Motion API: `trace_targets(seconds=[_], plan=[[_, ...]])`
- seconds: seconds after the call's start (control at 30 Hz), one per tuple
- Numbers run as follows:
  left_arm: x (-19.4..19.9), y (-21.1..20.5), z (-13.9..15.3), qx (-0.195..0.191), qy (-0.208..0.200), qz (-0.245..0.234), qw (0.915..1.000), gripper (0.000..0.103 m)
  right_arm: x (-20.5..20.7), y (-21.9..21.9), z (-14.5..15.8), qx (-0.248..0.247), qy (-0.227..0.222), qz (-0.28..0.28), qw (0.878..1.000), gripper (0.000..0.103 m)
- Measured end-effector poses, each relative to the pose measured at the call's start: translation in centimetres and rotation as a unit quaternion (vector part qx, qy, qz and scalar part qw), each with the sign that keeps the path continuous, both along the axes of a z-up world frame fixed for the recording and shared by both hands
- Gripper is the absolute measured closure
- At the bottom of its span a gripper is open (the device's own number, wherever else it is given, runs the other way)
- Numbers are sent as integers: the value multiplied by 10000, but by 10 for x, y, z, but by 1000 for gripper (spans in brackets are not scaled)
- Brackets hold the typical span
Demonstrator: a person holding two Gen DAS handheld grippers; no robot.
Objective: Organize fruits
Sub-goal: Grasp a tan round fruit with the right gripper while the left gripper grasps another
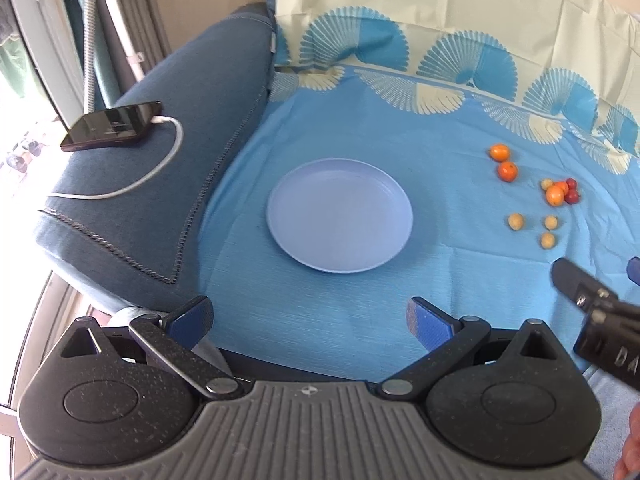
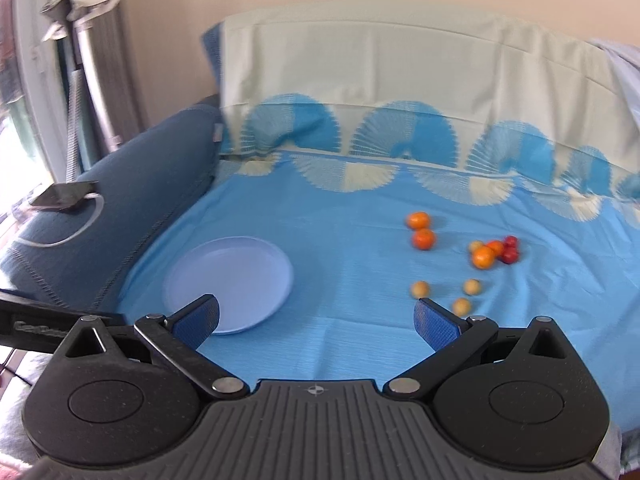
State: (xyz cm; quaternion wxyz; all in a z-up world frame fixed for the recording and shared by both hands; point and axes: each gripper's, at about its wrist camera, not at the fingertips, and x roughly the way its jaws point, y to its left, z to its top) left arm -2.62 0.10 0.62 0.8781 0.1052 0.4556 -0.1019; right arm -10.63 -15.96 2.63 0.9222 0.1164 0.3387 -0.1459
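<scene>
An empty pale blue plate lies on the blue bedsheet. To its right lie loose small fruits: two orange ones, a cluster of orange, red and yellow ones, and three small yellow ones. My left gripper is open and empty, near the plate's front edge. My right gripper is open and empty, in front of the yellow fruits; it shows at the right edge of the left wrist view.
A dark blue cushion lies left of the plate with a black phone and white cable on it. A pillow in a cream and blue case stands behind. A window frame is at far left.
</scene>
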Motion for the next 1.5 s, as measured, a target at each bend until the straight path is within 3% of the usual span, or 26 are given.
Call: trace_targets(seconds=[0.17, 0.33, 0.4, 0.6, 0.77, 0.8, 0.87, 0.9, 0.93, 1.13, 1.23, 1.3, 1.4, 1.43, 1.47, 1.5], plan=[[5, -27, -14, 69, 254, -217, 9994, 0, -8, -48, -22, -180, 187, -678, 9974, 0], [18, -57, -34, 321, 414, -384, 9979, 0, -2, -98, -63, -272, 369, -1237, 9913, 0], [26, -70, -41, 396, 502, -413, 9971, 0, 5, -114, -81, -417, 353, -1181, 9915, 1], [51, -103, -54, 572, 672, -405, 9953, 0, 52, -144, -133, -791, 174, -266, 9964, 3], [69, -131, -66, 744, 697, -475, 9937, 0, 87, -160, -169, -770, 533, 81, 9956, 16], [73, -139, -70, 756, 707, -494, 9934, 0, 91, -164, -176, -707, 595, 86, 9957, 23], [81, -155, -76, 751, 729, -569, 9929, 0, 97, -174, -191, -531, 833, 91, 9951, 50], [85, -166, -80, 725, 720, -646, 9927, 0, 97, -178, -198, -447, 937, 54, 9946, 69], [88, -177, -84, 710, 705, -724, 9923, 0, 92, -181, -198, -388, 781, 43, 9962, 74], [112, -253, -119, 322, 814, -1265, 9881, 0, 66, -210, -199, -764, 895, -1004, 9880, 77], [124, -291, -145, 341, 950, -1437, 9845, 0, 59, -234, -205, -530, 956, -1587, 9813, 77], [130, -310, -160, 386, 1071, -1498, 9821, 0, 57, -241, -210, -260, 875, -1727, 9807, 76], [138, -327, -175, 346, 1183, -1539, 9804, 1, 58, -240, -215, -385, 877, -1687, 9810, 76], [139, -330, -178, 335, 1189, -1548, 9802, 2, 59, -239, -215, -415, 877, -1687, 9809, 76], [140, -332, -182, 289, 1181, -1549, 9804, 14, 60, -239, -215, -434, 879, -1685, 9808, 76], [142, -333, -185, 260, 1217, -1545, 9801, 42, 59, -238, -214, -455, 879, -1686, 9807, 76]])
